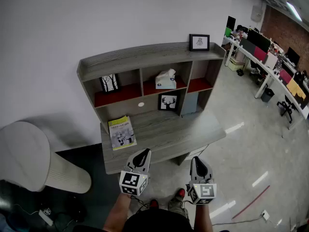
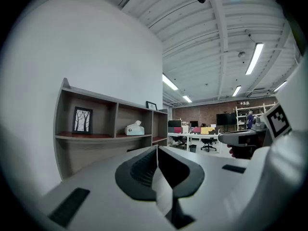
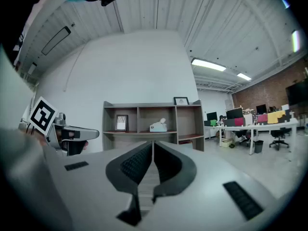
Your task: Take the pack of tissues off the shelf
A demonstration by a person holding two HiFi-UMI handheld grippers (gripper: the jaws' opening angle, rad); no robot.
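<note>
Both the left gripper (image 1: 143, 152) and the right gripper (image 1: 197, 161) are hovering level and empty short of the desk (image 1: 193, 128), each with its jaws pressed together. The tissues (image 1: 165, 79) are sitting well apart from them in the middle upper bay of the shelf (image 1: 145, 56). I am judging the approach to be the step in hand. I should be spreading one pair of jaws before entering the bay, going in level between the dividers, and closing on the box's sides rather than the loose sheet on top. Only the head view is showing the booklet (image 1: 121, 132) on the desk and the deer picture (image 1: 169, 102) below the tissues. The gripper views are showing that sheet standing up, and each the other gripper.
</note>
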